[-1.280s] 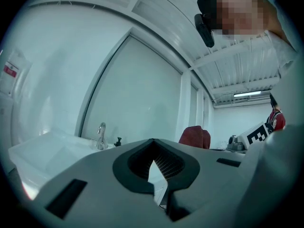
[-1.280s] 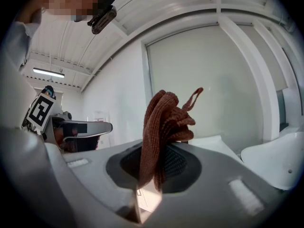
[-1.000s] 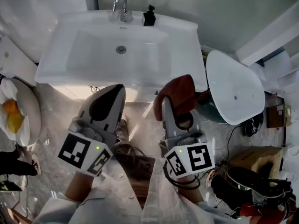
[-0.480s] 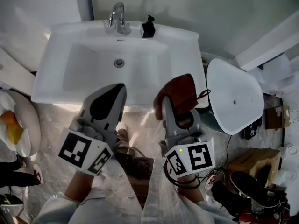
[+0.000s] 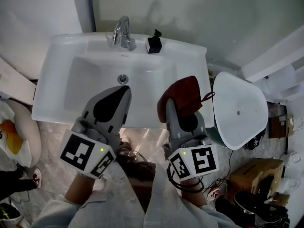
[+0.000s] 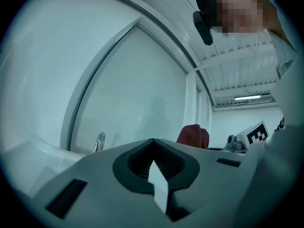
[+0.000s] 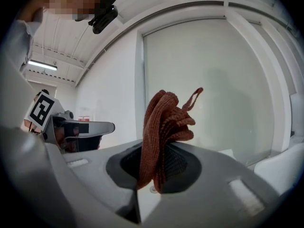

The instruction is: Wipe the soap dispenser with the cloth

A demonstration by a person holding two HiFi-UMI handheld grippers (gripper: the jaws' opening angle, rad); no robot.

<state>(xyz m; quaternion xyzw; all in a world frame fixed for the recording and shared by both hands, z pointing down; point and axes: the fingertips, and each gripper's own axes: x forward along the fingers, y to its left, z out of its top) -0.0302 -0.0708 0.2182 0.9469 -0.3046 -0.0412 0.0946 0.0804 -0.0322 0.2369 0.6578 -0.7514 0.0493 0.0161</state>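
A small black soap dispenser (image 5: 154,42) stands on the back ledge of the white sink (image 5: 57,80), just right of the chrome tap (image 5: 122,32). My right gripper (image 5: 172,103) is shut on a rust-red cloth (image 5: 183,95), which sticks up bunched from the jaws (image 7: 164,132) over the sink's front right rim. My left gripper (image 5: 122,93) is shut with nothing in it, its jaws meeting over the sink's front edge (image 6: 153,167). Both grippers are well short of the dispenser. The cloth (image 6: 194,135) also shows in the left gripper view.
A white lidded bin (image 5: 239,106) stands right of the sink. Cardboard boxes (image 5: 259,170) and shoes (image 5: 254,210) lie on the floor at lower right. A pale round object with an orange patch (image 5: 12,127) sits at the left. A wall rises behind the sink.
The view has crept forward: the sink now lies lower in the head view and both grippers reach over its front rim. The cloth stays held in the right gripper.
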